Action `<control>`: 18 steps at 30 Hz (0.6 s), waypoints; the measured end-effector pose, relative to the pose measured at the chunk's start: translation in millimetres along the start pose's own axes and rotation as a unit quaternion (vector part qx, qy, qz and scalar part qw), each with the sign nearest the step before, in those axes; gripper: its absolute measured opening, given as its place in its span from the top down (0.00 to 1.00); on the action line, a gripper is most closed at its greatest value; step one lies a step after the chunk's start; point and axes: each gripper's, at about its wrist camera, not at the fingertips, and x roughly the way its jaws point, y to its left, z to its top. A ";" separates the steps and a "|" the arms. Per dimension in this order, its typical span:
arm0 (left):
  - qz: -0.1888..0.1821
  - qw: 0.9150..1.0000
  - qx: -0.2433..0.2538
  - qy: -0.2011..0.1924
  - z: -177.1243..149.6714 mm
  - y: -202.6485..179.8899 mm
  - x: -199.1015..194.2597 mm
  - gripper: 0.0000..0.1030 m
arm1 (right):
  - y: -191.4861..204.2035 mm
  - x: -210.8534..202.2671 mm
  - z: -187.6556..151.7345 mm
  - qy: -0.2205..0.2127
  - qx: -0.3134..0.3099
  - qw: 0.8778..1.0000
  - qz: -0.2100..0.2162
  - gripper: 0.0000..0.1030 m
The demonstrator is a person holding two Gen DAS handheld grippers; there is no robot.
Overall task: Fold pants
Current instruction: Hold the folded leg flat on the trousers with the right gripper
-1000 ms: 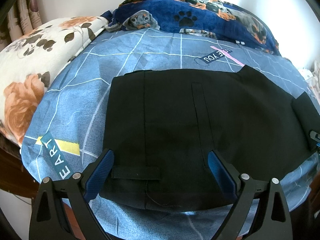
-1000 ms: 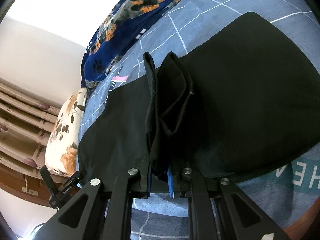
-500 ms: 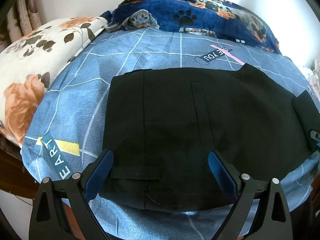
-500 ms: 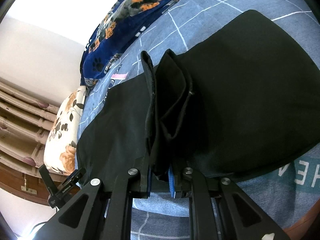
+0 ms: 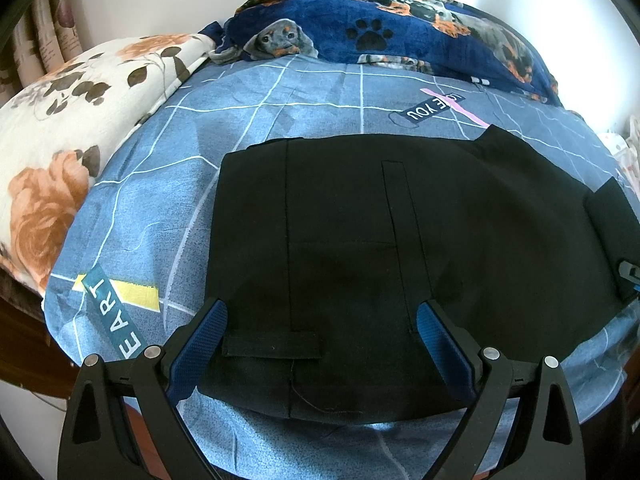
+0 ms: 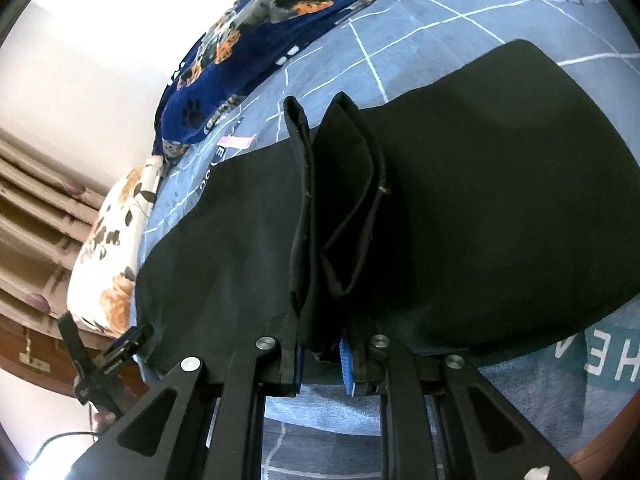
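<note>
Jaws first: my left gripper stands spread wide over the near hem of the pants, pinching nothing, while my right gripper pinches a bunched stack of the same black cloth between its blue pads. The right jaws have just been opening a little, with the cloth between them and, as far as I can see, the pads on it.

Largest thing here is the bed with its blue gridded sheet; a dog-print blanket lies along the far edge and a floral pillow sits at the far left. The pants lie flat across the middle of the bed, their near hem close to the bed's near edge, and the gathered end rises upright from my right jaws.

My worry, as a judgement: if that loosening grip slackens more, the layered stack could slip out and fan apart, spoiling the fold. Dragging the gathered end across could also pull the flat part off the near edge, since my left jaws pin nothing.
</note>
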 end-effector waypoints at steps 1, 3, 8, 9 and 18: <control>0.000 1.000 0.000 0.000 0.1 -0.2 0.0 0.07 | 1.3 -0.1 -0.2 0.000 -0.005 1.000 -0.004 0.85; 0.000 1.000 0.000 0.000 0.1 -0.4 0.1 0.07 | 2.9 0.5 0.1 0.000 -0.012 1.000 -0.010 0.84; 0.001 1.000 0.001 0.000 -0.4 0.0 0.2 0.07 | 7.0 0.4 0.1 0.001 -0.029 0.999 -0.024 0.84; 0.001 1.000 0.001 0.000 0.3 -0.9 0.3 0.07 | 8.1 0.3 -0.1 0.000 -0.033 0.999 -0.027 0.84; 0.002 1.000 0.002 0.000 -0.3 -0.7 0.5 0.07 | 15.6 2.0 -0.7 -0.001 -0.057 0.997 -0.045 0.84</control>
